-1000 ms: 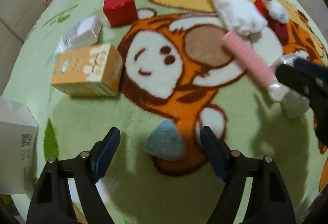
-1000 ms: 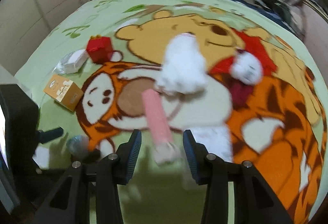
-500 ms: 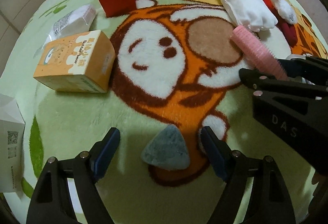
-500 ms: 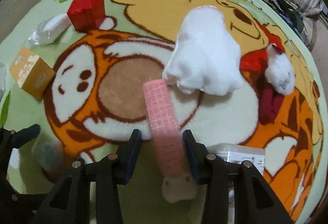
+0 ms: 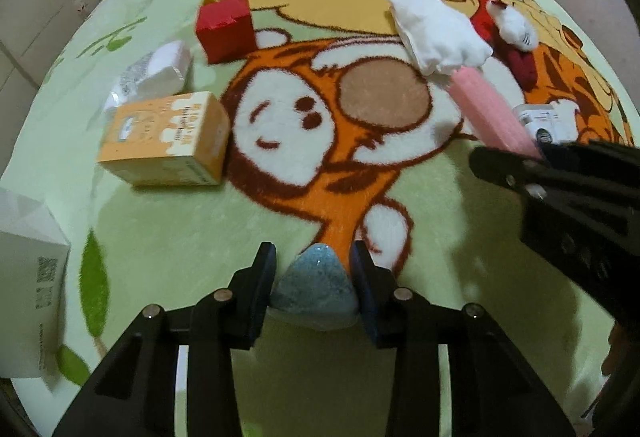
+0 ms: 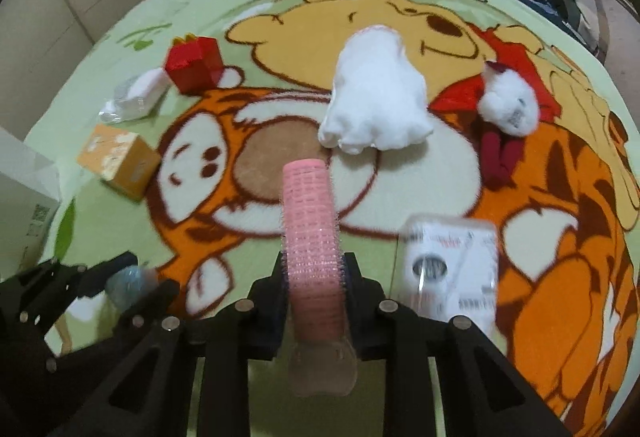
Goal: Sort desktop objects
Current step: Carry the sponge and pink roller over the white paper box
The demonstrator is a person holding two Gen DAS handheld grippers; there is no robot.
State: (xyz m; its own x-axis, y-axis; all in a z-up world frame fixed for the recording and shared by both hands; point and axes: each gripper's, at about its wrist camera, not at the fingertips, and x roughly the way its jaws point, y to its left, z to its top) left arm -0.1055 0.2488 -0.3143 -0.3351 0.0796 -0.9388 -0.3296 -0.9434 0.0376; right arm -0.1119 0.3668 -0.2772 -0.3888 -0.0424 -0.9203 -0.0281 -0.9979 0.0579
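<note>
My left gripper is shut on a blue-grey teardrop sponge just above the cartoon blanket. My right gripper is shut on a pink hair roller that sticks forward between its fingers. The roller and the right gripper also show at the right of the left wrist view. The left gripper and sponge show at the lower left of the right wrist view.
On the blanket lie an orange box, a red box, a wrapped white packet, a white plush paw, a white and red plush toy and a clear packaged item. A white box stands at the left.
Both grippers have closed: the left on the sponge, the right on the pink roller. The views have pulled back slightly, as both items lift from the blanket.
</note>
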